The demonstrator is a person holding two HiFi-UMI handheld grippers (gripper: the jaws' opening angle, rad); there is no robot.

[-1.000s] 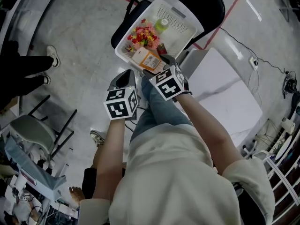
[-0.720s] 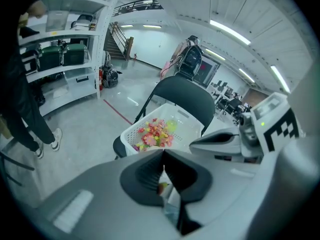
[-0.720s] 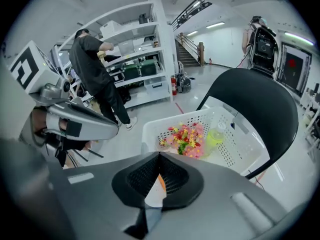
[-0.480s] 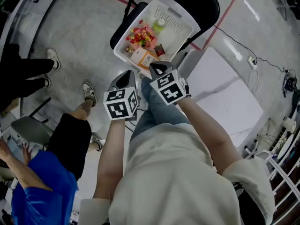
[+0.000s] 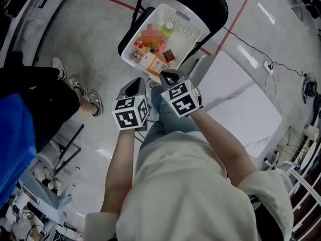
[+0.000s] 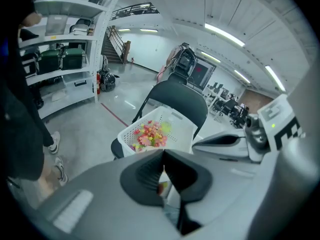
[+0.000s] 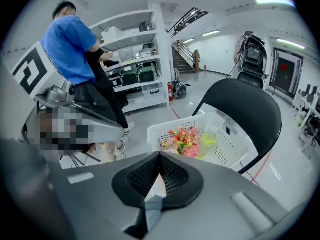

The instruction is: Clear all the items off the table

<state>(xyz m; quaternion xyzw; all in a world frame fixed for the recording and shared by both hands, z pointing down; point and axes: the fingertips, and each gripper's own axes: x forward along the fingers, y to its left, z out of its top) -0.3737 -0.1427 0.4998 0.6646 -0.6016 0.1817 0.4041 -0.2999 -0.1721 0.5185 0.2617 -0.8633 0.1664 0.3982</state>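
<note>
Pulled back from the basket (image 5: 189, 30), the right gripper (image 5: 168, 77) now hangs just short of its near rim instead of over the box (image 5: 153, 63) inside, its jaws pressed together on nothing. Beside it the left gripper (image 5: 134, 85) is likewise closed and empty. Flowers (image 7: 185, 140), a green bottle (image 5: 168, 28) and the box lie in the basket on the chair (image 5: 213, 1); the white desk (image 5: 241, 104) looks bare where I can see it. A drop-off seems just finished; next comes a turn toward the desk to check for leftovers.
</note>
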